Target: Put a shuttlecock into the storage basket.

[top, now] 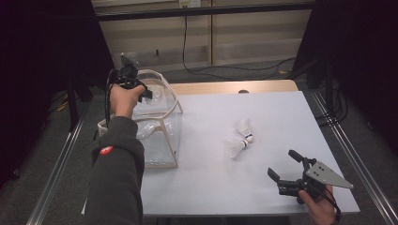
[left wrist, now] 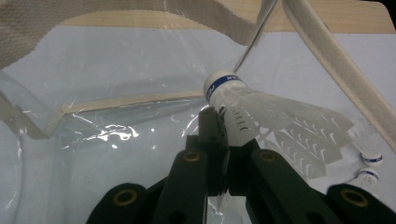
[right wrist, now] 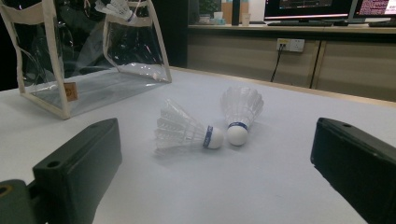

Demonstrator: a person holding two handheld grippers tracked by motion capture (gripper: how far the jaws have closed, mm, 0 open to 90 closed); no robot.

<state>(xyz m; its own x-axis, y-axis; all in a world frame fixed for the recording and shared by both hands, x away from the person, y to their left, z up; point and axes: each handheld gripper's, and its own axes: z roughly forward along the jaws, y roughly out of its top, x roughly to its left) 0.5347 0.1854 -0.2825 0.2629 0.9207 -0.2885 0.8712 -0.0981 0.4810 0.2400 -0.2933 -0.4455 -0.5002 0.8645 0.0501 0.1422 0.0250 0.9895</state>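
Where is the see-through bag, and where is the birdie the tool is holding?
bag (top: 162, 140), high view, its clear front wall.
birdie (left wrist: 243, 109), left gripper view, feathers beside its white tip.

White shuttlecocks (right wrist: 205, 128) (blue band at each cork); clear bag (top: 157, 136), cream trim; white table (top: 263, 117).

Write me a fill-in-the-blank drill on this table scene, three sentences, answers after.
1. The left gripper is shut on a ____.
2. It holds it above the clear ____.
3. ____ shuttlecocks lie on the table ahead of the open right gripper.

Missing words: shuttlecock; bag; Two
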